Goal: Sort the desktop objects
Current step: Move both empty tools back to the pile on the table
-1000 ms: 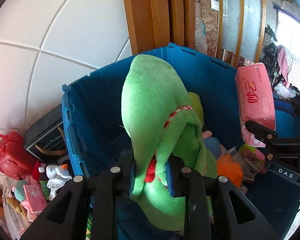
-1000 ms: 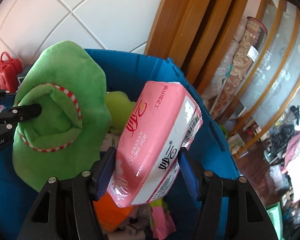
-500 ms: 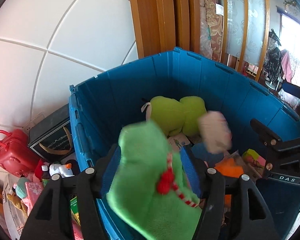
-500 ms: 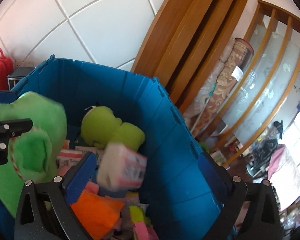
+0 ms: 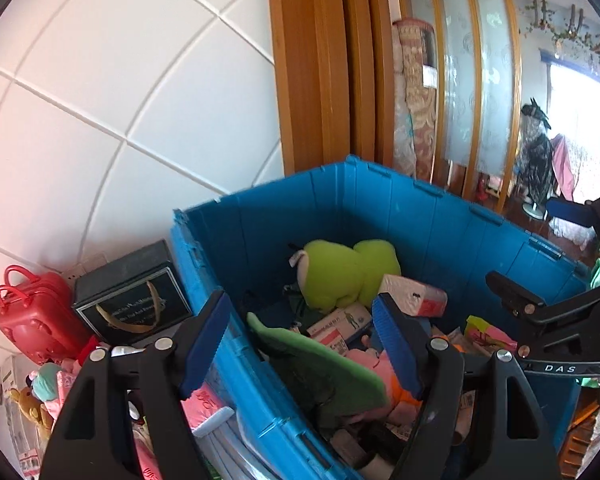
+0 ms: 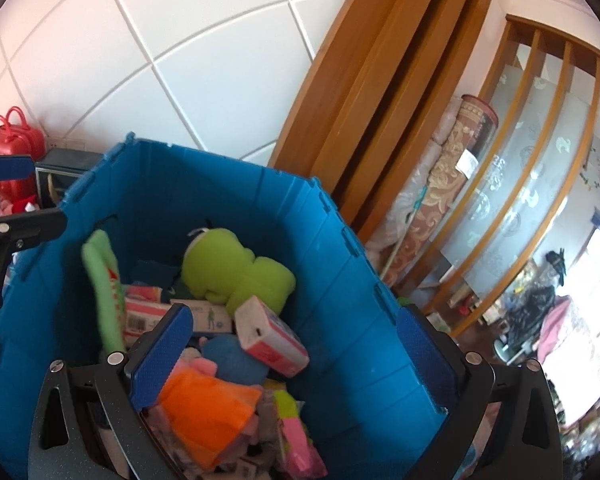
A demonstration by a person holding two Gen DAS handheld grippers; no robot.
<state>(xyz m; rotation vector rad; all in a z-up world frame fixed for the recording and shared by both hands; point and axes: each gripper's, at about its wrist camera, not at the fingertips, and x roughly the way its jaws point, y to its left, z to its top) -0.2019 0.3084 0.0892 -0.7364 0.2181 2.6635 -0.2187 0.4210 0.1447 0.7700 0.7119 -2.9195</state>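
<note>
Jaws of both grippers stand spread with nothing pinched between them. The left gripper (image 5: 300, 340) has just been opening; its blue pads straddle the near-left wall of the blue crate (image 5: 420, 216), one pad outside the rim, one over the inside. The green plush (image 5: 320, 356) lies loose in the crate below those pads, leaning against the left wall. The right gripper (image 6: 296, 348) is at its widest, its right pad out past the crate's right rim, its left pad over the contents. The pink tissue pack (image 6: 270, 334) rests tilted on the pile, just beside the lime plush toy (image 6: 236, 268) at the back. An orange item (image 6: 204, 408) sits nearest the right gripper. Above the pile the crate's walls rise high, leaving open air inside the rim. Outside the left wall, close against it, stand a black box (image 5: 132, 296) and a red toy suitcase (image 5: 32, 316), under a white tiled wall (image 5: 120, 80)
</note>
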